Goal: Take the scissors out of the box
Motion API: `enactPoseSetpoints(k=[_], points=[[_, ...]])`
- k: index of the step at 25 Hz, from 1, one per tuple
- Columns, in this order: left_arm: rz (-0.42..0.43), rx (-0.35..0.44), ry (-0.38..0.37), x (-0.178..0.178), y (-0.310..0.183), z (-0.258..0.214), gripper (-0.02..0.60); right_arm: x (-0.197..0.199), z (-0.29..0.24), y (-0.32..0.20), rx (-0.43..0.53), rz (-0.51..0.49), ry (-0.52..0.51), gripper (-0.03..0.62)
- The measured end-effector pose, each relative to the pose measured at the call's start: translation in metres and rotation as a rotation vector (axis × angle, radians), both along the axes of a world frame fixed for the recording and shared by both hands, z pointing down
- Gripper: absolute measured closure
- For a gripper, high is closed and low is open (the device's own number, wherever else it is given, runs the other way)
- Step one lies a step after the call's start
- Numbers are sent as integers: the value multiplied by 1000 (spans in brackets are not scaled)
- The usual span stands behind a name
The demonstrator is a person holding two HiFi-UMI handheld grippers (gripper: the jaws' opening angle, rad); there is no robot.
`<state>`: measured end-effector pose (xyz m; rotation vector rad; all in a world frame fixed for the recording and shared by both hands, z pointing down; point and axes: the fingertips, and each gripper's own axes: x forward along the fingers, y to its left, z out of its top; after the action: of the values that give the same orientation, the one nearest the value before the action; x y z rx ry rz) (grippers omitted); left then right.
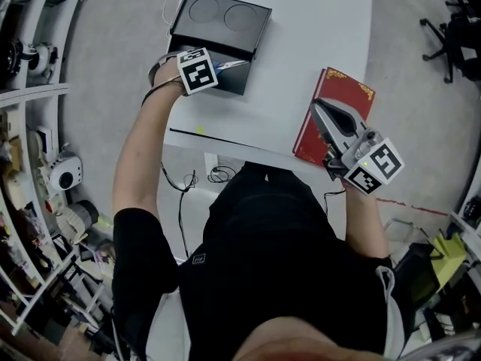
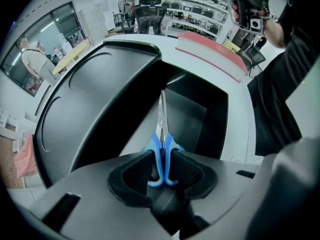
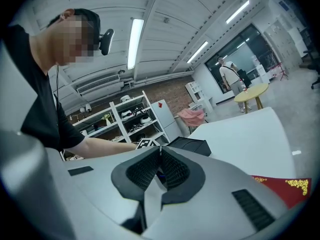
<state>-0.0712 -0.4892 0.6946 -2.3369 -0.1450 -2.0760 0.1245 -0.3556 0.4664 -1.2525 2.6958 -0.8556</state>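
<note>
left tool (image 2: 161, 165) pinching scissors (image 2: 161, 134) by the blue handles, blades down inside black box (image 2: 100, 94). right tool (image 3: 159, 151) pressed together, empty. risk: shallow grip, so scissors may pivot, snag the box wall, drop.

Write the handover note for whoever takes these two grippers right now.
Left gripper: points down into the open black box, jaws closed on the handles of the blue-handled steel scissors.
Right gripper: shut, empty, held over the red gold-trimmed book on the white table.
Scissors: blades lie inside the box, not lifted out.
Done: grip taken.
Left to do: raise the scissors clear of the box.
</note>
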Motion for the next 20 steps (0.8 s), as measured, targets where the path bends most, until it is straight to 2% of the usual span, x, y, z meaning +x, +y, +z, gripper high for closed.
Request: enactPoseSetpoints(k=[6, 12, 15, 20], points=[[12, -1, -46, -6, -3, 4, 464, 6, 3, 3, 4, 12, -12, 563], [-45, 75, 8, 3, -4, -15, 483, 9, -1, 11, 20, -14, -25, 563], [-66, 127, 9, 8, -2, -34, 483, 15, -6, 20, 36, -34, -33, 563], [-111, 163, 18, 0, 10, -62, 485, 13, -17, 29, 58, -69, -49, 563]])
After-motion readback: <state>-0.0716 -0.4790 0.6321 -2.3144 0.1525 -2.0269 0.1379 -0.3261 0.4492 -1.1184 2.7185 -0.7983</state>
